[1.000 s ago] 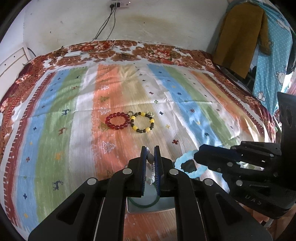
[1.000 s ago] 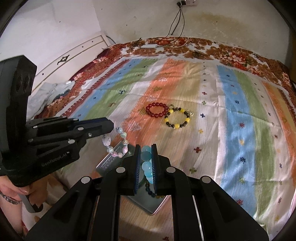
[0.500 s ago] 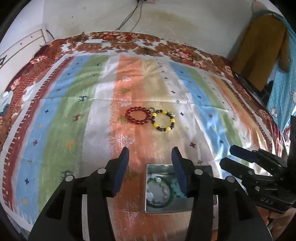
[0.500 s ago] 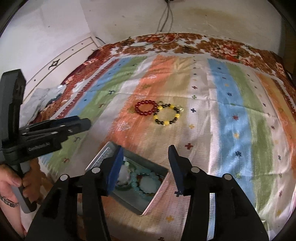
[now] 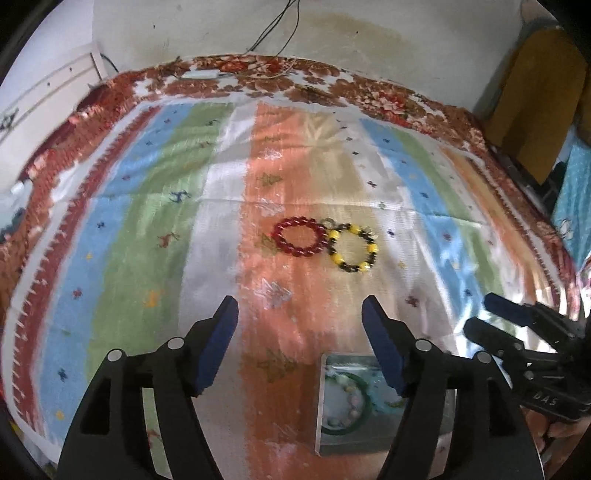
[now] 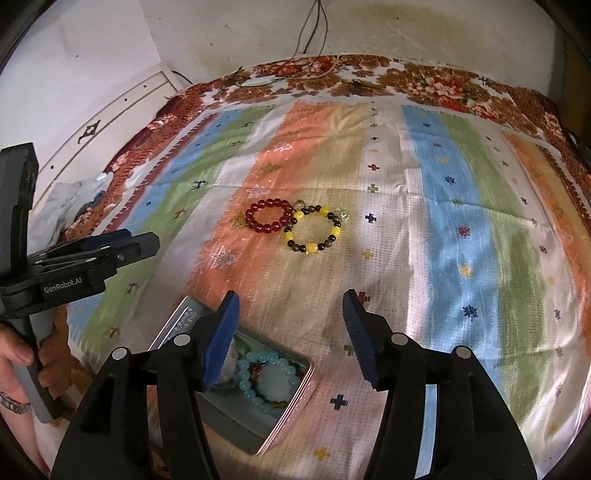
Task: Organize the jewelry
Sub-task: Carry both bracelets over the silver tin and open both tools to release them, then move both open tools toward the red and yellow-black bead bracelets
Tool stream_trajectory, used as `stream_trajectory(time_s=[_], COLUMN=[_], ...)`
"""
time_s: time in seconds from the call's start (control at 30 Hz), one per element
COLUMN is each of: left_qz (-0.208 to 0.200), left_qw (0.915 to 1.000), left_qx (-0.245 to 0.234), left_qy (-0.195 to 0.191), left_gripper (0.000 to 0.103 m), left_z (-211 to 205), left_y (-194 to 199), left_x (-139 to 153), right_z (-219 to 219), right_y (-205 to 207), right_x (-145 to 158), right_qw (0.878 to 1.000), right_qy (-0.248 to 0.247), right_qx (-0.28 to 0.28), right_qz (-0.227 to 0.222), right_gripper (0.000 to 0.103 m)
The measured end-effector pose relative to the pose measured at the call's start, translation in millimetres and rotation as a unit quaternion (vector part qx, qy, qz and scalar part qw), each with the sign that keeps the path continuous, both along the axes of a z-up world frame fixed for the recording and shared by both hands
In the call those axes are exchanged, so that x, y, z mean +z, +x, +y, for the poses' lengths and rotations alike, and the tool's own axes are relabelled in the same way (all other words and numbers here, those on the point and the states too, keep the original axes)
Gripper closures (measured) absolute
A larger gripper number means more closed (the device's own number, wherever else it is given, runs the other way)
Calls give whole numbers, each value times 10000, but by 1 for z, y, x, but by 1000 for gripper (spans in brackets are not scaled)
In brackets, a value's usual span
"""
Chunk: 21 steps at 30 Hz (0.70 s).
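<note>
A red bead bracelet (image 5: 297, 236) (image 6: 269, 215) and a yellow-and-dark bead bracelet (image 5: 354, 249) (image 6: 313, 229) lie side by side on the striped bedspread. An open metal tin (image 5: 322, 439) (image 6: 295, 400) near the front edge holds a pale bead bracelet (image 5: 345, 400), a green bangle and a light blue bead bracelet (image 6: 267, 382). My left gripper (image 5: 300, 343) is open and empty, above the spread left of the tin. My right gripper (image 6: 291, 338) is open and empty, just above the tin's far side.
The striped bedspread (image 5: 147, 229) (image 6: 461, 236) covers the bed up to a white wall with hanging cables (image 6: 314, 33). A white headboard panel (image 6: 110, 110) stands at the left. Clothes (image 5: 535, 103) hang at the right.
Both grippers opened and dropped the pale bracelet and the light blue bracelet into the tin. Both have since drawn back and risen, jaws wider.
</note>
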<state>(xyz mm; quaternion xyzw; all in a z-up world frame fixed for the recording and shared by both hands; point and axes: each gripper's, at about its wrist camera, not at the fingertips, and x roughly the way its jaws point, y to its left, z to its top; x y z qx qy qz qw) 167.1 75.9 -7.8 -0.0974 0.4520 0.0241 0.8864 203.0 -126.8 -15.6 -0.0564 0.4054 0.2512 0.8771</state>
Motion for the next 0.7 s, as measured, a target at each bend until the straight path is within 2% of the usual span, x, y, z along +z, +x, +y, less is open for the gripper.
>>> stream_trajectory(time_s=[0.1,0.33,0.5,0.7], left_qz=[52,176,242,353], left_qw=[9997,9993,9994,9989], left_qx=[45,150,170,134], left_qy=[214,293,189,294], left_gripper=[31,31,30,30], left_z=[1,9,13,13], left_y=[11,33,46,60], left_x=[-3,-10,-14,-22], right_z=[1,0,0,5], right_y=[13,37,53,68], right_x=[-2,-8,-13,-17], right_qw=[10000,9995,9990,9986], right_qy=[-11,-26,-16,-3], right_qx=[-67,-284,-357,-378], right_qz=[45,159,265,378], right_gripper=[44,44,44,44])
